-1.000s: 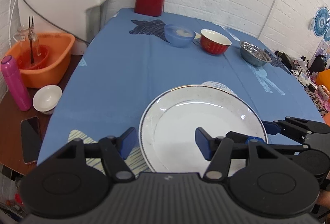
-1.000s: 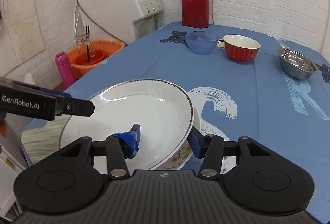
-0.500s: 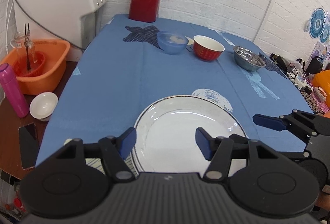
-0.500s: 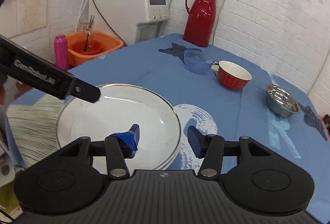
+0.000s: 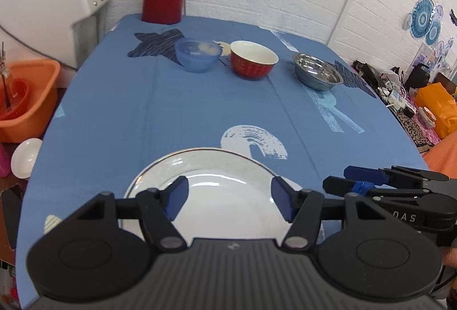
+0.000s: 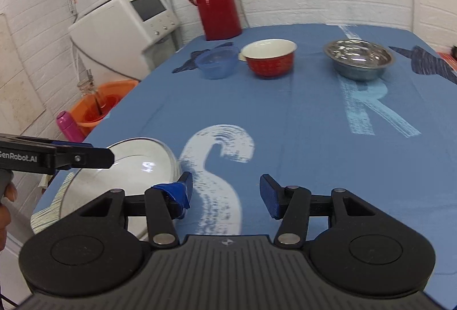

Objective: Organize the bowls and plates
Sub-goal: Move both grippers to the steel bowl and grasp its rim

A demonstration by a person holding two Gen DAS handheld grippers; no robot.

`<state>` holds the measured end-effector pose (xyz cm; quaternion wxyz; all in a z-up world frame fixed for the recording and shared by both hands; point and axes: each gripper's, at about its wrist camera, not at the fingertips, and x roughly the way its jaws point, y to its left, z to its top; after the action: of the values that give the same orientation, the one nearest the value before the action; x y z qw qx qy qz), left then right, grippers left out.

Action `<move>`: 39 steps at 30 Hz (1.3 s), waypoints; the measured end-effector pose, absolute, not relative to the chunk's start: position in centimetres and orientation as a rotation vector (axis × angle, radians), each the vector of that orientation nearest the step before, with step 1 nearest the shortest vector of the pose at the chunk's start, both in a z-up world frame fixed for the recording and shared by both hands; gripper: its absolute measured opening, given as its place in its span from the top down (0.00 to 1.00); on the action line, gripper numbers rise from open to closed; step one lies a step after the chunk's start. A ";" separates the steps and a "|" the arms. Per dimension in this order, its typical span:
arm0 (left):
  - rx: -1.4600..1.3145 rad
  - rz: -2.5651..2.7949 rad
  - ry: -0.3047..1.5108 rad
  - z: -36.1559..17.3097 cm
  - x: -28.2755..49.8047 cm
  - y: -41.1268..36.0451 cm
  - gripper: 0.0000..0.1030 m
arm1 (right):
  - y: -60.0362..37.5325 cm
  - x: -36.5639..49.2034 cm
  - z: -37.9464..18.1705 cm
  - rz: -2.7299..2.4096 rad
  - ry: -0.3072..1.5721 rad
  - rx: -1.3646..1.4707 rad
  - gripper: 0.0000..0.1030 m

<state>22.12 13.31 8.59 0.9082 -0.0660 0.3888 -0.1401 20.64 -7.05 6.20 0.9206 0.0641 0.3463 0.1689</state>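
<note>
While both the left gripper [image 5: 230, 195] and right gripper [image 6: 225, 193] gape empty, a blue-clothed table [image 5: 200, 116] by white brick walls carries a white plate [image 5: 217, 167] near its front edge and three bowls [image 5: 253, 59] toward its far edge.

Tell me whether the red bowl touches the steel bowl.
Apart. The left wrist view shows bare blue tablecloth between the red bowl and the steel bowl; the right wrist view agrees.

The left hand-held gripper [image 5: 230, 195] hides the near part of the white plate [image 5: 205, 167]. In the right wrist view, the red bowl [image 6: 270, 57] and blue bowl [image 6: 217, 63] are blurred.
</note>
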 end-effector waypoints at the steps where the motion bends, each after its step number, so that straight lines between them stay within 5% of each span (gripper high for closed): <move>1: -0.133 -0.302 0.815 8.6 22.9 12.5 0.40 | -8.2 21.0 6.0 0.326 0.718 0.140 0.64; 11: -0.152 -0.412 0.985 8.2 34.5 1.5 0.39 | -18.8 26.5 5.3 0.164 0.766 0.213 0.63; 23: -0.399 -0.332 1.026 6.3 51.3 -7.0 0.38 | -24.5 44.4 7.0 0.031 0.707 0.094 0.61; 31: -0.477 -0.245 1.083 2.7 55.3 -8.4 0.38 | -24.3 53.1 1.7 0.042 0.908 -0.027 0.60; 39: -0.424 -0.227 1.040 2.7 55.9 -9.1 0.38 | -23.4 53.0 1.7 0.086 0.873 0.010 0.66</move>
<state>55.88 -9.06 2.69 0.8404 -0.2004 0.4920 -0.1072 53.02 -23.42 1.68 0.9052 0.0050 0.4228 0.0417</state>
